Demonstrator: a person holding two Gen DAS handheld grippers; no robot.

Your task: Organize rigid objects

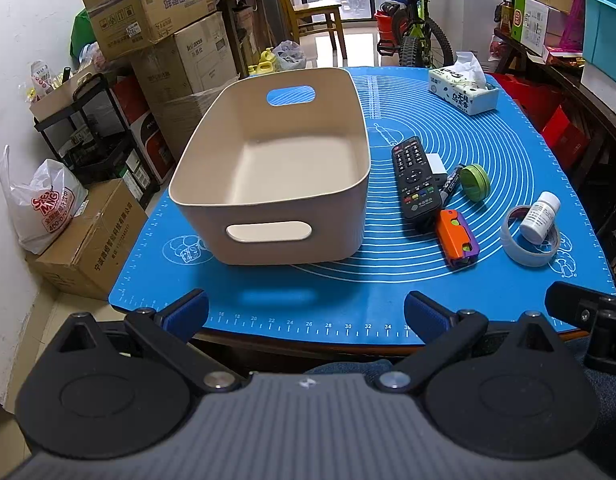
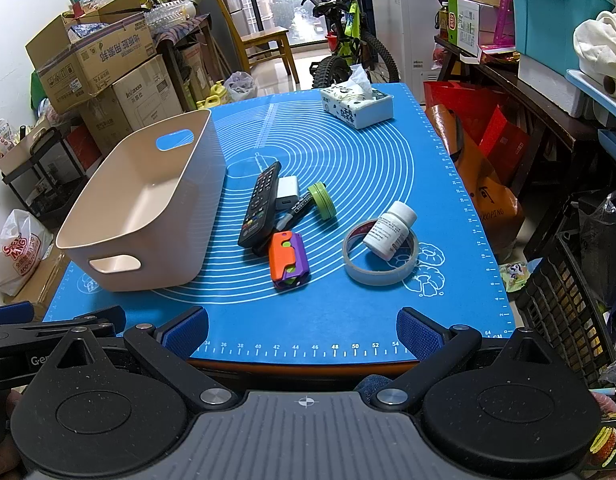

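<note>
An empty beige bin (image 1: 267, 200) (image 2: 119, 248) stands on the blue mat (image 1: 348, 300) (image 2: 328, 300). To its right lie a black remote (image 1: 415, 178) (image 2: 260, 204), a white charger (image 2: 287, 193), a marker (image 2: 297, 210), a green round tin (image 1: 474, 182) (image 2: 322, 201), an orange-purple toy (image 1: 456, 238) (image 2: 287, 260), and a white pill bottle (image 1: 539, 218) (image 2: 390, 231) leaning in a tape roll (image 1: 520, 250) (image 2: 382, 274). My left gripper (image 1: 305, 314) and right gripper (image 2: 303, 328) are open and empty at the mat's near edge.
A tissue box (image 1: 464, 90) (image 2: 358, 106) sits at the mat's far end. Cardboard boxes (image 1: 147, 8) and a black rack (image 1: 95, 132) stand left of the table. A bicycle (image 2: 348, 32) and chair stand behind. Shelves, bags and crates crowd the right side (image 2: 568, 280).
</note>
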